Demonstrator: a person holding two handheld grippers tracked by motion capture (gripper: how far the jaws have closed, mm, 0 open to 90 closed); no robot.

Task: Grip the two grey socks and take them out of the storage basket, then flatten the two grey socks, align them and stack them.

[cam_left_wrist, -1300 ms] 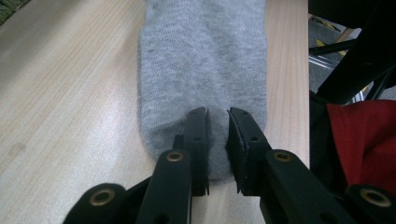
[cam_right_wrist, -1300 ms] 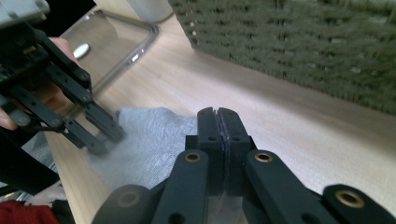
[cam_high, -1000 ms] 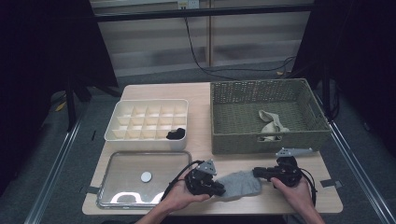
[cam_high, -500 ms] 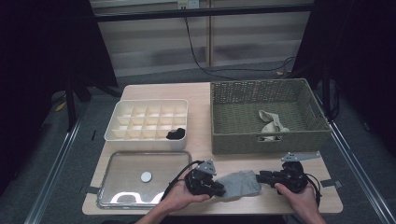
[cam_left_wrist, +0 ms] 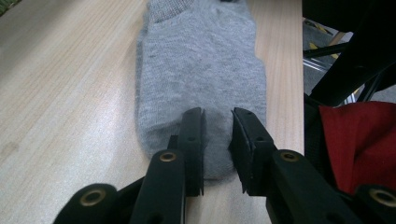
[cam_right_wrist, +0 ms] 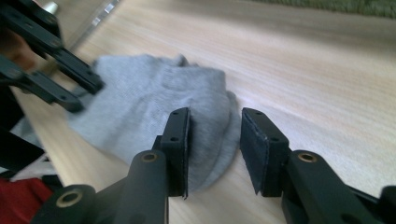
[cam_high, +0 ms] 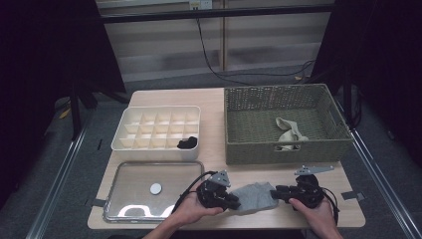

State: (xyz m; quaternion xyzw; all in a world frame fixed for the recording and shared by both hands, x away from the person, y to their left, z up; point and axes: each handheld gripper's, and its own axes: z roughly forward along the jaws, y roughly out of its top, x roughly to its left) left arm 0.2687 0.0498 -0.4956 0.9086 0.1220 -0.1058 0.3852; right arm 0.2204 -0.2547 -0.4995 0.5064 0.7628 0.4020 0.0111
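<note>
Recording lab, dark curtains (cam_high: 40, 74), metal frame rails (cam_high: 64, 164), trailing cable (cam_high: 209, 45), lone wooden table (cam_high: 214, 99)

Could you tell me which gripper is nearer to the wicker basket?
Right. The right gripper sits just below the wicker basket's front wall; the left gripper lies farther left, at the grey sock's other end.

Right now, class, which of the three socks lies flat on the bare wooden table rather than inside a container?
The grey sock between the two grippers; the beige one sits in the wicker basket, the black one in the white divided tray.
</note>
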